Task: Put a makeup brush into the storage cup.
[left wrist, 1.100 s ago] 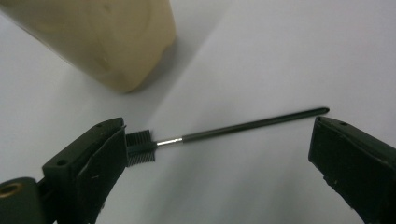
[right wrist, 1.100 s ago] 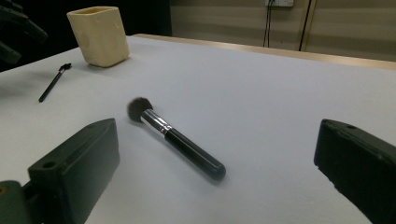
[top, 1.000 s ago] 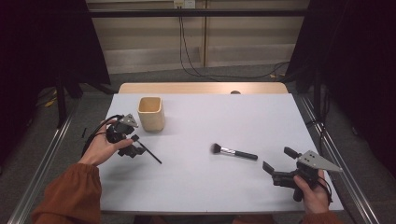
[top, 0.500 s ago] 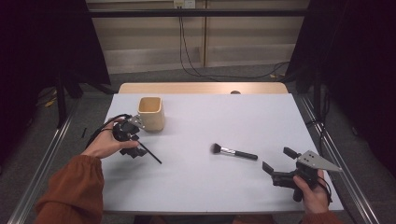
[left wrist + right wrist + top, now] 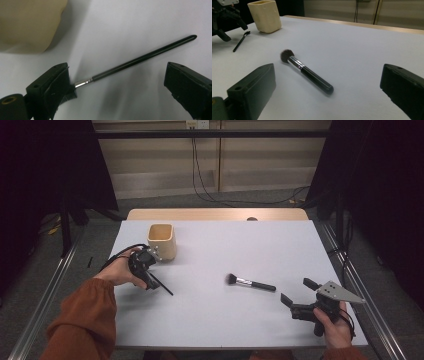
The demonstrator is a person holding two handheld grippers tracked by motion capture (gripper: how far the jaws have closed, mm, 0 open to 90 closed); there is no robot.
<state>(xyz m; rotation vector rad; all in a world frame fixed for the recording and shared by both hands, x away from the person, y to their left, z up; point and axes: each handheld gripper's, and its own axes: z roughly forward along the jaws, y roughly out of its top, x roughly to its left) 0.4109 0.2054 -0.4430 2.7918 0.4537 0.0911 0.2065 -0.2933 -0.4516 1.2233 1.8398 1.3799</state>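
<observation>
A thin black brush [image 5: 161, 283] lies flat on the white table [image 5: 210, 320], just right of my left gripper [image 5: 146, 272]. In the left gripper view my left gripper [image 5: 117, 76] is open, and the thin brush [image 5: 140, 58] lies between the jaws with its bristle end by the left jaw. A thick powder brush [image 5: 250, 282] lies mid-table. My right gripper [image 5: 295, 290] rests open near the front right, aimed at it. The thick brush [image 5: 309, 72] lies ahead of my right gripper [image 5: 329, 72], untouched.
A beige cup [image 5: 162, 240] stands upright just beyond the left gripper, open top up; the cup [image 5: 30, 22] is close at the upper left of the jaws. A wooden strip [image 5: 215, 214] borders the table's far edge. Cables hang at the back wall.
My left hand and gripper have shifted a little to the right, closer to the cup and over the thin brush's bristle end. Both brushes and the right gripper have stayed put.
</observation>
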